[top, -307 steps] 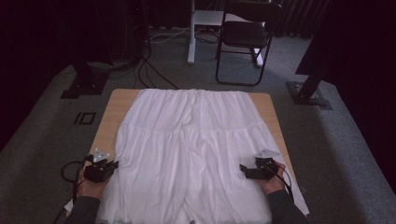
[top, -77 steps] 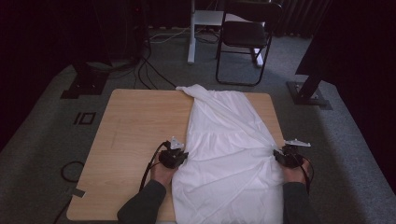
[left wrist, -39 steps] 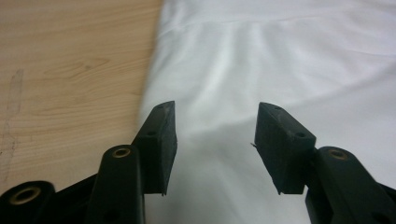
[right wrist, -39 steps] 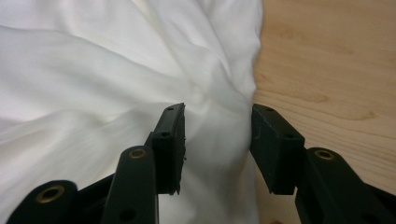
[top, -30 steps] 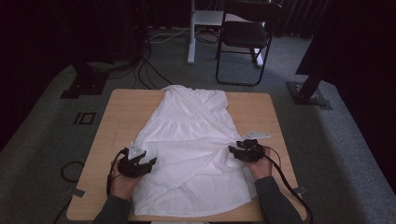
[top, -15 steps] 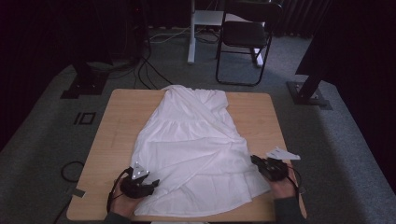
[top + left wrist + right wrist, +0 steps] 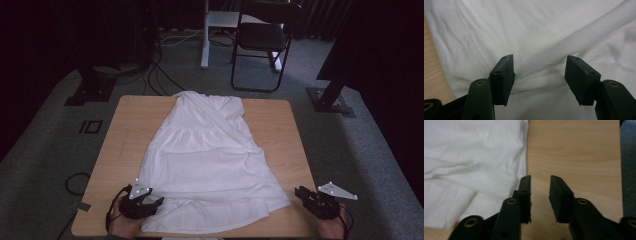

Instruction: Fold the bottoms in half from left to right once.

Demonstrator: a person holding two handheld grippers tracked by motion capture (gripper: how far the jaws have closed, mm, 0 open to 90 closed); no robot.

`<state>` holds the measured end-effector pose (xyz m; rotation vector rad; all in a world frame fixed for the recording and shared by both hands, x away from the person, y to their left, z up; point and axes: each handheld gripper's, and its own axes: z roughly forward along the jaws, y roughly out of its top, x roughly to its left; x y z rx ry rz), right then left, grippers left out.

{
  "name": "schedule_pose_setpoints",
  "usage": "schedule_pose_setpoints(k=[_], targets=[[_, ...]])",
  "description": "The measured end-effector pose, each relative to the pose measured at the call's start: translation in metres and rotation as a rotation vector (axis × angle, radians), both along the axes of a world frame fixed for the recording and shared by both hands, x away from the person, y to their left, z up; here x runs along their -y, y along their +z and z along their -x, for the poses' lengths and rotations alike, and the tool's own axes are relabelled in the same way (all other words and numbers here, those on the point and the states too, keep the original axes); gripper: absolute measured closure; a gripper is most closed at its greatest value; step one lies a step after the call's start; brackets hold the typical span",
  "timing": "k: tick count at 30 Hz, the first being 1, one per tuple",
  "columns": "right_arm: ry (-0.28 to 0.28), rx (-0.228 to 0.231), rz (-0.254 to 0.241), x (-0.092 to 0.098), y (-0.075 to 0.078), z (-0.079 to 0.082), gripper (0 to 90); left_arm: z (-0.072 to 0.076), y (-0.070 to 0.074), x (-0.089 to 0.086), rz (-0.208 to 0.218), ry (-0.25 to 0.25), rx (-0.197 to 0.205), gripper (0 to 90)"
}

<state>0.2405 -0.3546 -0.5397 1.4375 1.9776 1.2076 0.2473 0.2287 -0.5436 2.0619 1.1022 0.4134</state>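
High view: a white dress lies folded along the middle of the surface. Left hand-held gripper sits at its near-left hem, jaws just opening, spread over a fold — right hand-held gripper rests off the near-right corner, jaws opening, nothing between.

Dark studio or lab recording space. Grey carpet floor, black cables running past black stand bases. Black folding metal chair beyond the light wooden table's far edge.
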Motion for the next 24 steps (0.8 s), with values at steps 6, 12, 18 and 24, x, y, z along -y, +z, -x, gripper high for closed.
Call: schedule_pose_setpoints(k=[6,12,18,24], targets=[[0.073,0.032,0.014,-0.032,0.016,-0.037,56.5,-0.025,0.016,-0.004,0.006,0.069,0.081,38.3],[0.098,0.027,0.034,-0.073,0.021,-0.107,57.1,-0.068,0.023,-0.012,0.010,0.211,0.093,38.2],[0.133,0.003,0.110,-0.106,0.021,-0.163,55.1,-0.118,0.008,-0.023,0.064,0.324,0.056,40.5],[0.152,-0.082,0.182,-0.130,0.002,-0.199,53.8,-0.131,-0.012,-0.022,0.033,0.333,0.020,45.7]])
